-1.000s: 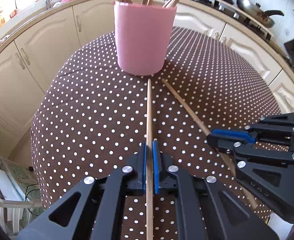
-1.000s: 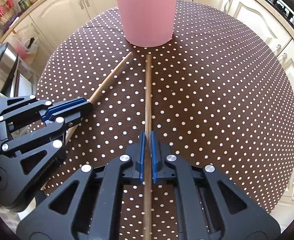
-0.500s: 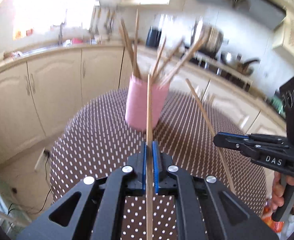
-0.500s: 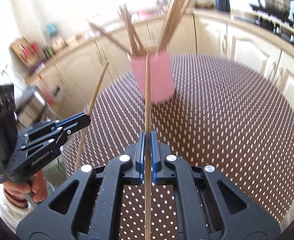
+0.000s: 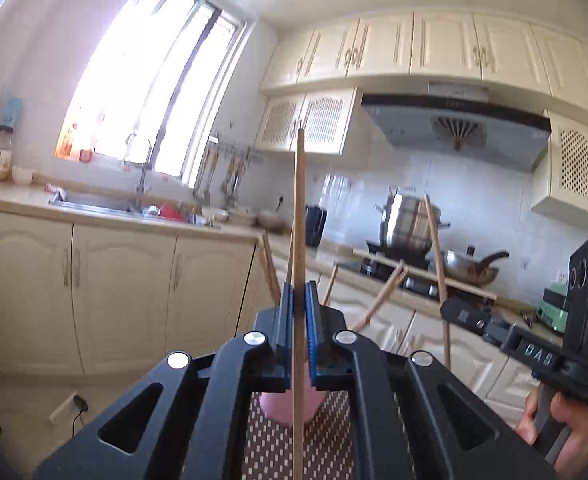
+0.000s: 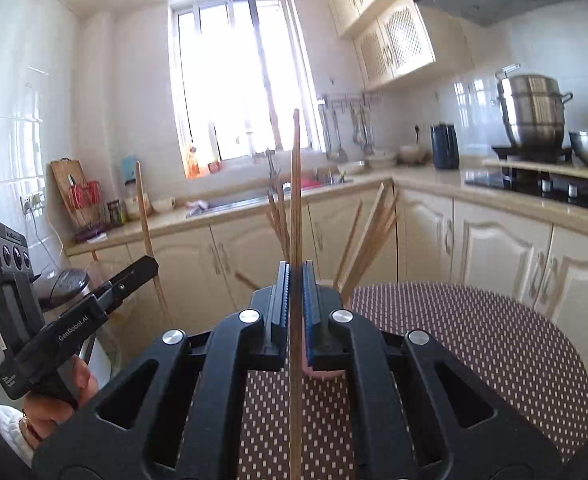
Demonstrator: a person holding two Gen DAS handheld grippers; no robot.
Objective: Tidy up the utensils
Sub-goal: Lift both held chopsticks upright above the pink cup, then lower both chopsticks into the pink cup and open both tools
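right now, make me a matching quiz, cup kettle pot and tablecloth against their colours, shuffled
Things:
1. cup
2. kettle
3. pot
4. tablecloth

Colours:
a. silver
b. brown with white dots
c. pink
d. dark blue

Pairs: 1-c, 2-d, 3-a, 4-b

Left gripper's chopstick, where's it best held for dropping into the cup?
Mid-shaft, pads pressing its sides, as the left gripper does now: the chopstick is straight and slender, so a middle grip probably steadies it, leaving one end free for the pink cup.
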